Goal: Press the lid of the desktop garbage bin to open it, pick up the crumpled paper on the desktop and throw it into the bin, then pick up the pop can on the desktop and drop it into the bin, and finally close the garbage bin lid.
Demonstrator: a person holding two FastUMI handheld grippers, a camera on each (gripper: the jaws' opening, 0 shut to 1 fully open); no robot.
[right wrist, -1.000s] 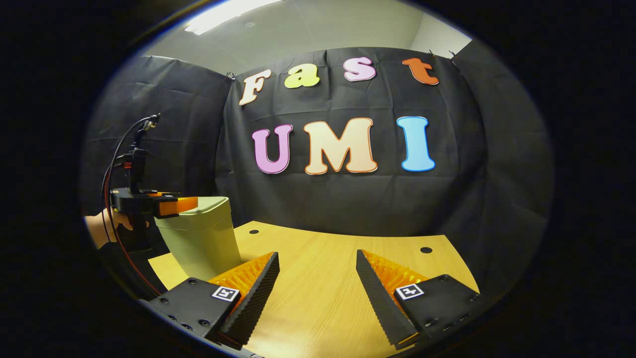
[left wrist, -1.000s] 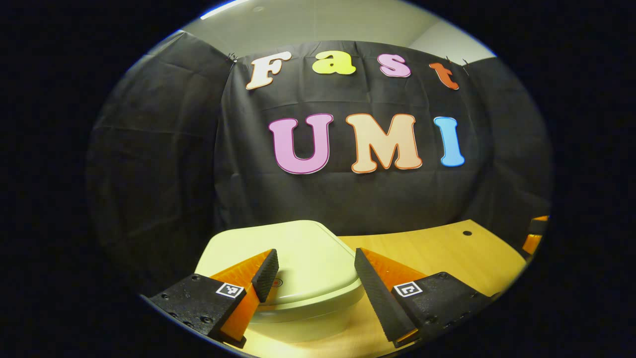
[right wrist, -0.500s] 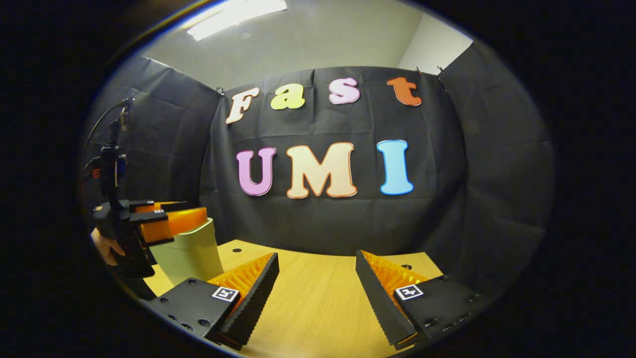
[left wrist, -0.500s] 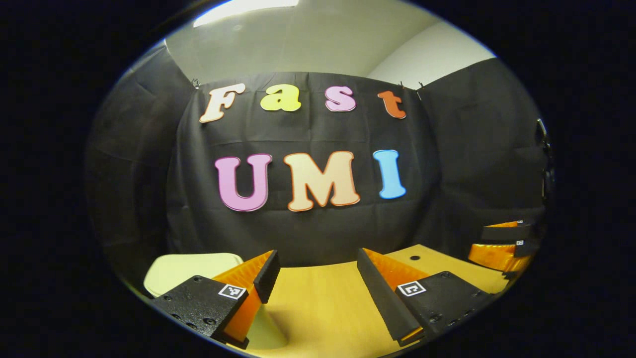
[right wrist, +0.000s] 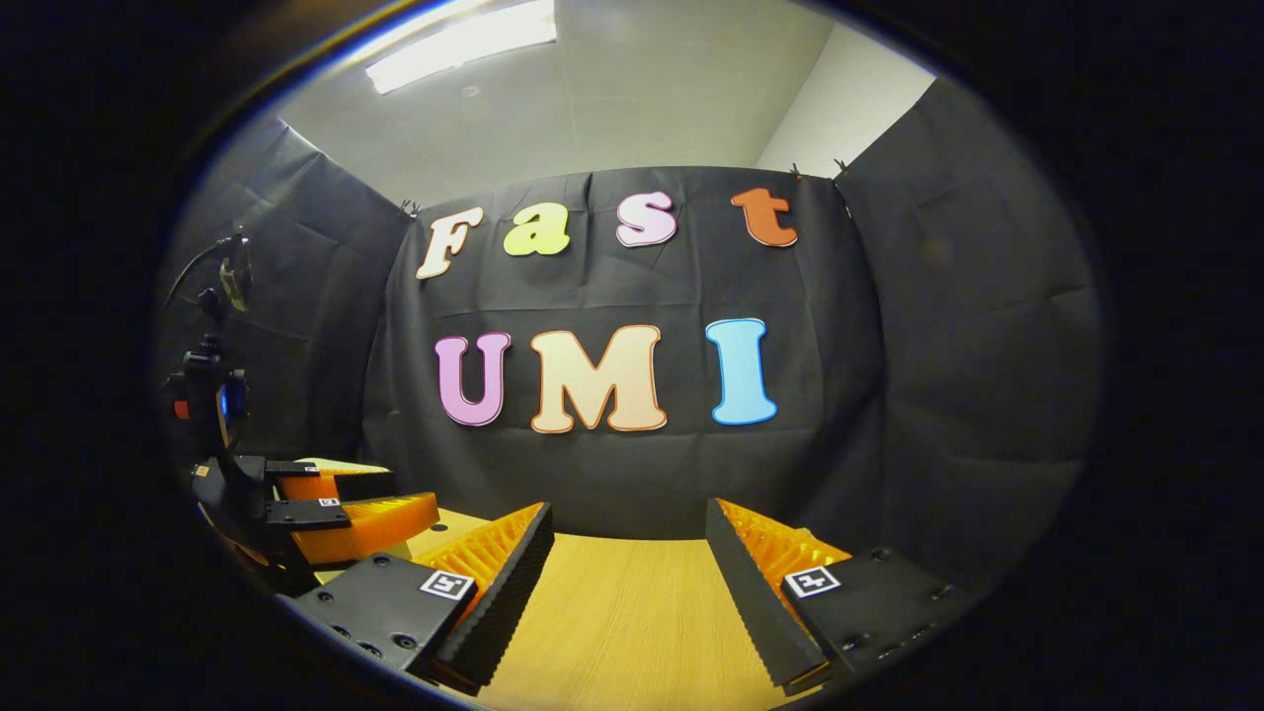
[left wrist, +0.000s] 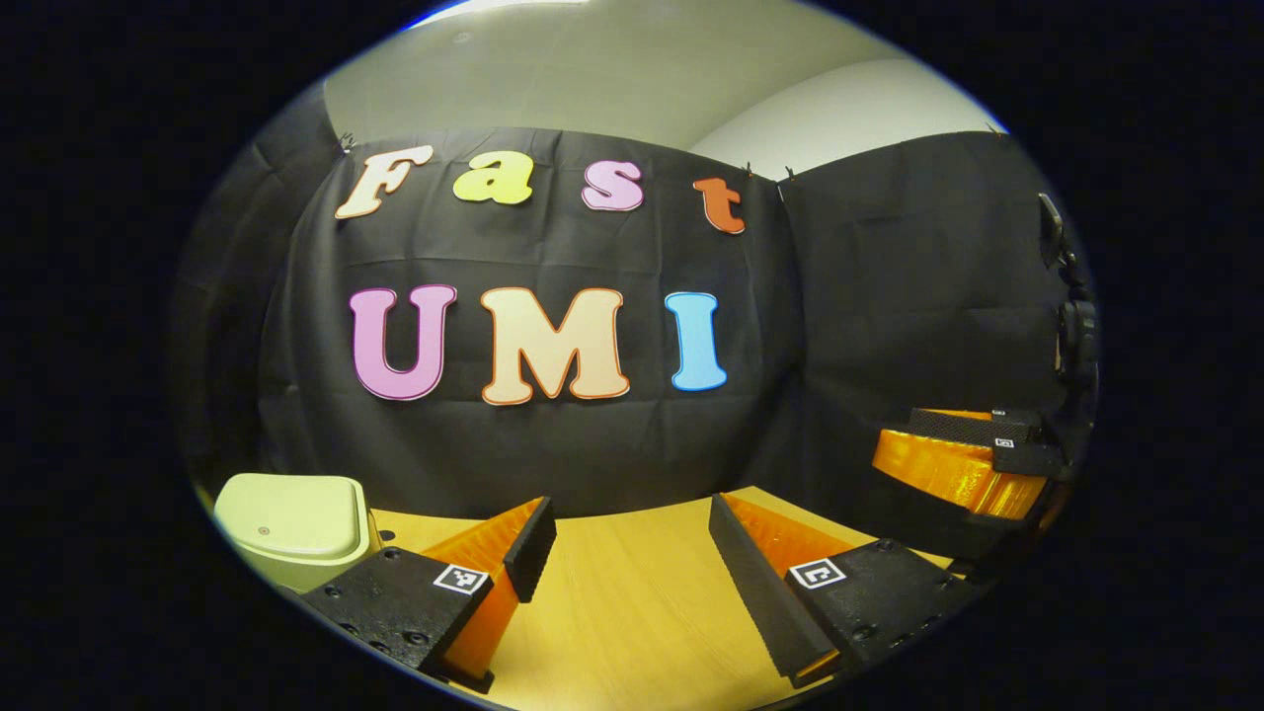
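Over the wood-grain desktop (left wrist: pixel 632 602), smooth rounded bin (left wrist: pixel 291 523) lid closed, both grippers' ridged fingers (left wrist: pixel 528 548) spread, empty.

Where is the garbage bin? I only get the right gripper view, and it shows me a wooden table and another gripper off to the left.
Observer: In the left gripper view the garbage bin stands on the table, off to the left of the left gripper.
Operator: Is its lid up?
Observer: No, the lid lies flat, closed on the bin.
Operator: Is that other gripper holding anything?
Observer: No. From its own camera its jaws stand wide apart, with just bare table between them.
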